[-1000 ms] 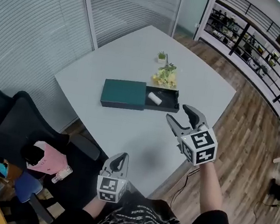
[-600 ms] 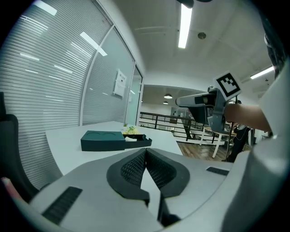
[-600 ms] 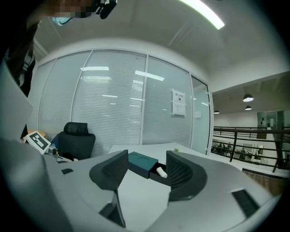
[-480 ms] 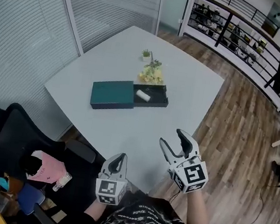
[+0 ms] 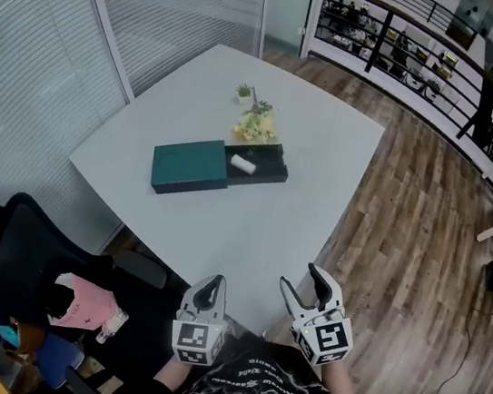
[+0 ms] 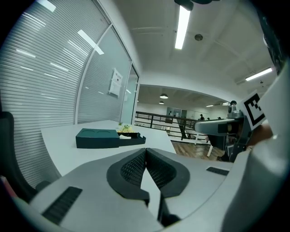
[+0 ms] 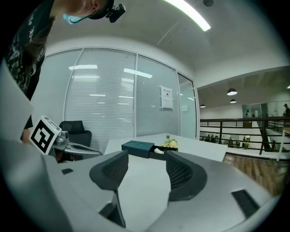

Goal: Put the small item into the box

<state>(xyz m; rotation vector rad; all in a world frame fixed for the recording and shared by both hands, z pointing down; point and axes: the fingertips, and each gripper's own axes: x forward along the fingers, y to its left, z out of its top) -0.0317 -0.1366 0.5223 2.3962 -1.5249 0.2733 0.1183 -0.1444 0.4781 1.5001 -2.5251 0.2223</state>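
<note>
Grippers hang closest to the person, at the near corner of the table and well apart from everything on it. The left gripper has its jaws pressed together with nothing between them; the left gripper view shows the two ribbed pads meeting. The right gripper, just beside it, has its jaws wide apart and empty. To the left, beside the table, stands a black chair with a pink thing on it. Farther out, around the middle of the grey table, lies the dark green box, its drawer slid out to the right. The small item, white and roughly cylindrical, lies inside the drawer, at the end next to the closed part of the box. Just behind the drawer, a bunch of yellow flowers rests on the table top. Beyond the table are a wooden floor and a dark railing.
</note>
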